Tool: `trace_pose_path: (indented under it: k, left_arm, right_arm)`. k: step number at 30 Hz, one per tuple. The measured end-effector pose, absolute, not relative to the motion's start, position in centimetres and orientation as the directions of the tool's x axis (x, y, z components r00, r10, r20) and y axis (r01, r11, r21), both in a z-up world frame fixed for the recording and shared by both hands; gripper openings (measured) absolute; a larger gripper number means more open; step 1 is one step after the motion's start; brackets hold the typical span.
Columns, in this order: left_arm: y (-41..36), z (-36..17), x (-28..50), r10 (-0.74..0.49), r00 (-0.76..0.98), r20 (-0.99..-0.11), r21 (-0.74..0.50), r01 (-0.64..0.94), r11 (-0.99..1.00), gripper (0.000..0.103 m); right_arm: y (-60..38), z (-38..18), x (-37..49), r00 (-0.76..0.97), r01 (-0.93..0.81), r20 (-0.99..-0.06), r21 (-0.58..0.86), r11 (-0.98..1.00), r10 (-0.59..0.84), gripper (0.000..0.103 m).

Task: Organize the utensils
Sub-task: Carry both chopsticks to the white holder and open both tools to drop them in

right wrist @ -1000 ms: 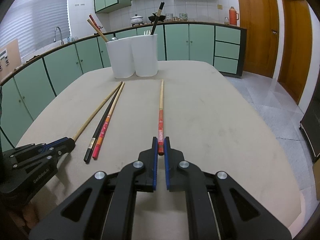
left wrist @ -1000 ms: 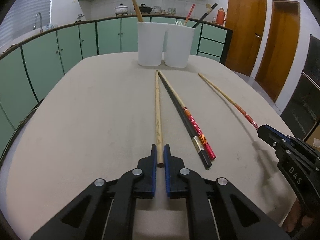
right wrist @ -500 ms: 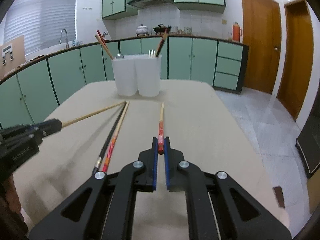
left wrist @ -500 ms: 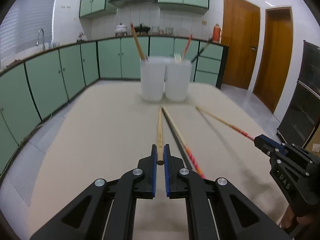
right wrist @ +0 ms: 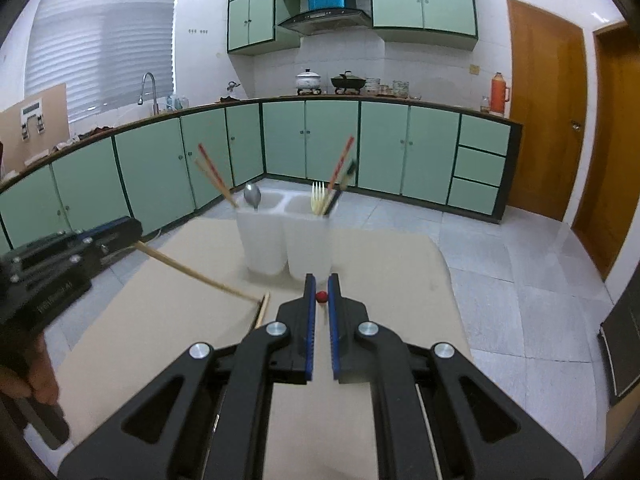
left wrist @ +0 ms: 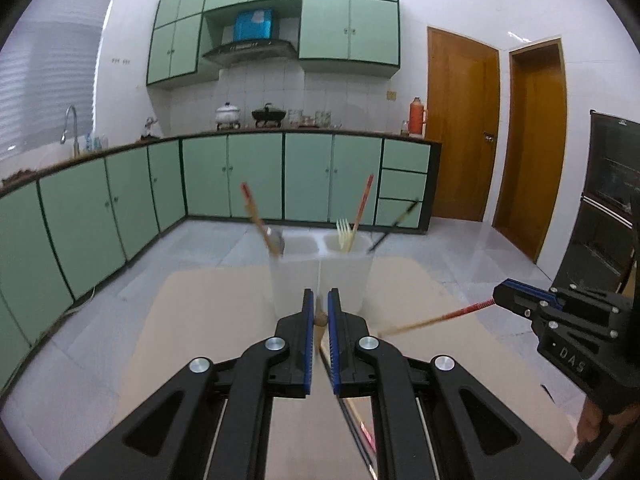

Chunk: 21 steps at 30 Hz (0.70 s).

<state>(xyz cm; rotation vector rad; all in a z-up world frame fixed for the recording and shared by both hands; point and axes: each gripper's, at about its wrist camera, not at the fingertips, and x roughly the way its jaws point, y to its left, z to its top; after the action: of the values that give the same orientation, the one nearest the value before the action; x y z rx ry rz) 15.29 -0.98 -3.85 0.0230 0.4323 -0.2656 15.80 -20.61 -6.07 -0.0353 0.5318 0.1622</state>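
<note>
Utensils around the twin white holders (right wrist: pixel 288 236)

A plain wooden chopstick (right wrist: pixel 196 274) slants down from the left, its tip low in front of the holders; a red-ended chopstick (left wrist: pixel 436 320) slants in from the right. Two more chopsticks (right wrist: pixel 261 310) lie before the holders. Inside stand a spoon (right wrist: pixel 253 195), a pale fork (right wrist: pixel 318 196) and several chopsticks (right wrist: pixel 214 176).

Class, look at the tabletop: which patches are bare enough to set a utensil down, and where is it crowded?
Bare: the table right of the two white holders, out to its right edge, and the left part under the plain chopstick held by the left gripper. Crowded: the strip before the holders, where two chopsticks lie and the right gripper holds a red-ended one.
</note>
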Motion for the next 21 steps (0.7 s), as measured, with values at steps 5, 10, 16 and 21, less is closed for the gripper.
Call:
trace_pose_path:
  k: [5,10,16,21]
  left_arm:
    - [-1.6,-1.4,17.6,-0.274,0.875,-0.398,-0.045,0.279,0.959,0.007]
    - [-1.3,1.1,18.5,-0.306,0.876,-0.373,-0.060,0.307,0.950,0.007]
    - [-0.2,4.3,18.9,-0.351,0.880,-0.321,-0.084,0.342,0.936,0.007]
    - [0.3,7.7,19.8,-0.358,0.899,-0.252,-0.083,0.349,0.934,0.007]
  right_arm:
    - [-21.1,-2.1,18.5,0.844,-0.204,-0.497,0.047,0.978,0.200,0.005]
    - [-21.2,1.3,20.6,0.831,-0.263,-0.490,0.072,0.962,0.264,0.005]
    - [-21.4,5.1,22.7,0.831,-0.311,-0.455,0.098,0.945,0.320,0.005]
    - [-21.7,8.6,24.5,0.851,-0.325,-0.397,0.118,0.938,0.344,0.005]
